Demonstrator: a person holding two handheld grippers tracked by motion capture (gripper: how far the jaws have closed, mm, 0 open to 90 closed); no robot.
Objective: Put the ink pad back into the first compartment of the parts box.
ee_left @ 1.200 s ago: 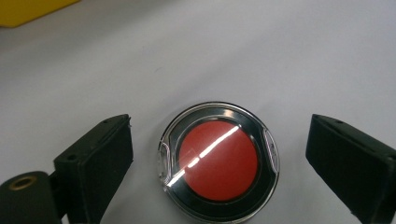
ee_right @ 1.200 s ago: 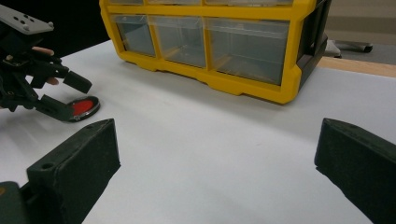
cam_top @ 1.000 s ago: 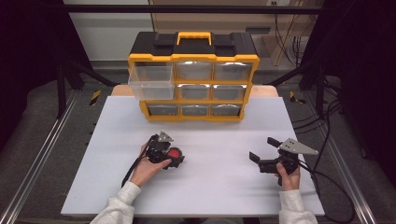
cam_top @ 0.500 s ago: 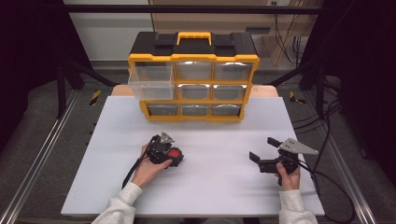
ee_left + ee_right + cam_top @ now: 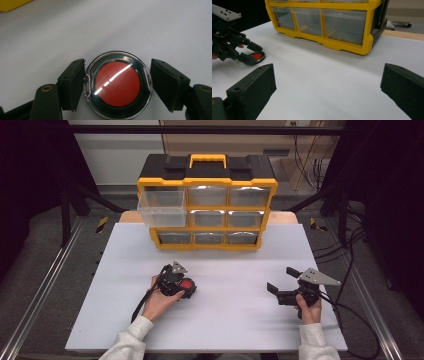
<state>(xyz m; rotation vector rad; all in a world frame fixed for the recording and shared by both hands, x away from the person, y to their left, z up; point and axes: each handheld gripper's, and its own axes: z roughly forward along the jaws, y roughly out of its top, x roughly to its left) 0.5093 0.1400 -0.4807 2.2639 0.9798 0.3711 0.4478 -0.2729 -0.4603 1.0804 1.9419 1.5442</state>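
Left gripper [image 5: 117,87]: jaws have just been closing and now clamp the round red disc [image 5: 117,86] by its clear rim, one pad on each side
Red disc: flat on the white table [image 5: 225,330], near the person's side and left of the middle, well apart from the yellow drawer cabinet [image 5: 207,207]
Right gripper [image 5: 282,287]: jaws wide apart with nothing between them, resting off to the right of the table
Open drawer [image 5: 162,207]: top left of the cabinet, pulled out, looks like the likely place for the disc
Step in hand: securing the disc before a lift, as I judge it
Doing it well: keep the pads square across the widest part of the rim, lift straight up without tilting, since the smooth plastic edge could slip out sideways
Watch for: the rim's small clips near the pads catching as it rises
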